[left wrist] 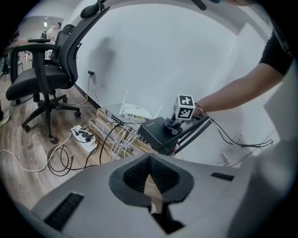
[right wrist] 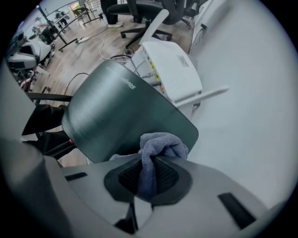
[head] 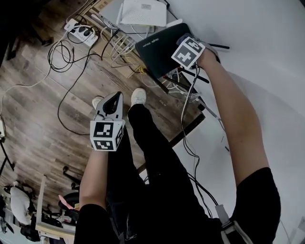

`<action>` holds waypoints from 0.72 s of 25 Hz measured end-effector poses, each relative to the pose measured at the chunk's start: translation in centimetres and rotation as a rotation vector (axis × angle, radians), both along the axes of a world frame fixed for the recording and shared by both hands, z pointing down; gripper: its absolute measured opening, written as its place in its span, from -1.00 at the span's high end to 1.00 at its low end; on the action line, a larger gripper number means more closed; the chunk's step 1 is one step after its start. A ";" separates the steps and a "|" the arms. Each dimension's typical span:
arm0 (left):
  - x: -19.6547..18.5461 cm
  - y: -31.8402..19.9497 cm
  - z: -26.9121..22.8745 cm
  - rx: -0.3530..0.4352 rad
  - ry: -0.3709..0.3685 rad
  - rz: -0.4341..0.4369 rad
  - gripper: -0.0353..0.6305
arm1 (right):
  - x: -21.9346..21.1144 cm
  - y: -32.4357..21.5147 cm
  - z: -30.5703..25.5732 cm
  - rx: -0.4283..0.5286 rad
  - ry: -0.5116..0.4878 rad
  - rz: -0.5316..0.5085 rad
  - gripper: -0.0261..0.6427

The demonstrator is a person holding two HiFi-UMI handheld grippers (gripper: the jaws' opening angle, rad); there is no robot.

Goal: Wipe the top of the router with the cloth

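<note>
A black router (head: 159, 47) lies tilted by the white wall; its dark glossy top fills the right gripper view (right wrist: 121, 116). My right gripper (head: 185, 42) is shut on a grey-blue cloth (right wrist: 160, 144), whose bunched end rests on the router's top near its wall-side edge. The left gripper view shows the same cloth (left wrist: 173, 125) on the router (left wrist: 156, 131) from a distance. My left gripper (head: 113, 99) hangs over the wooden floor, well away from the router, with its jaws shut (left wrist: 150, 179) and nothing between them.
A white router (head: 143, 12) sits on stacked network boxes (left wrist: 116, 128) with several cables just behind the black one. A power strip (head: 82, 32) and looped cords lie on the floor. An office chair (left wrist: 46, 69) stands at left. The person's shoes (head: 138, 95) are below.
</note>
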State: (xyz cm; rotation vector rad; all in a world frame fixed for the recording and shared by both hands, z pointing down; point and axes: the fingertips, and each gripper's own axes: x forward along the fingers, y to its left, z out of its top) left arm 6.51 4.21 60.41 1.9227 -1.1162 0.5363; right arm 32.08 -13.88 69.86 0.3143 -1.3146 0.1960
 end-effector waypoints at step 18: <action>-0.8 1.6 0.2 0.004 0.016 0.025 0.89 | -16.4 8.2 -1.7 -0.174 -0.427 -0.314 0.86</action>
